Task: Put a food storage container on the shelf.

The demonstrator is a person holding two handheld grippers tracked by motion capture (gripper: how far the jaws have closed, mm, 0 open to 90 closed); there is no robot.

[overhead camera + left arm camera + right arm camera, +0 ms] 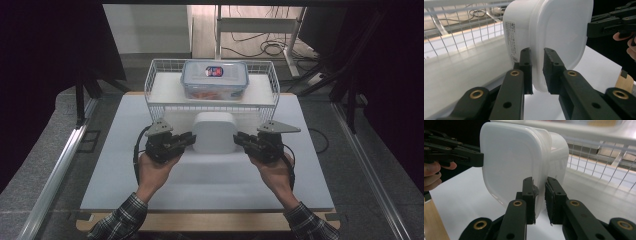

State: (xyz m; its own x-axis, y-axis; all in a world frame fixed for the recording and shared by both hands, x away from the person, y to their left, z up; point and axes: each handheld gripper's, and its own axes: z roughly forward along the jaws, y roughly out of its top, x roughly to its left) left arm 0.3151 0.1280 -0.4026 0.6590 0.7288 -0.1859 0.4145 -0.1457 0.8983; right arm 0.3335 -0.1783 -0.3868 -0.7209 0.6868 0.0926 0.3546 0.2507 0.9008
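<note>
A white plastic container [214,132] with a lid hangs above the white table mat, in front of the wire basket. My left gripper [189,139] is shut on the lid's rim at the container's left side, and my right gripper [240,138] is shut on the rim at its right side. In the left gripper view the container [549,32] stands on edge with the rim pinched between the black pads [525,65]. The right gripper view shows the same container [514,162], its rim clamped between that gripper's pads [528,195].
Behind the container stands a white wire basket [165,107], and on its top shelf sits a clear box with a blue-rimmed lid [214,79]. The white mat [200,185] spreads toward the wooden front edge. Cables lie on the floor beyond the table.
</note>
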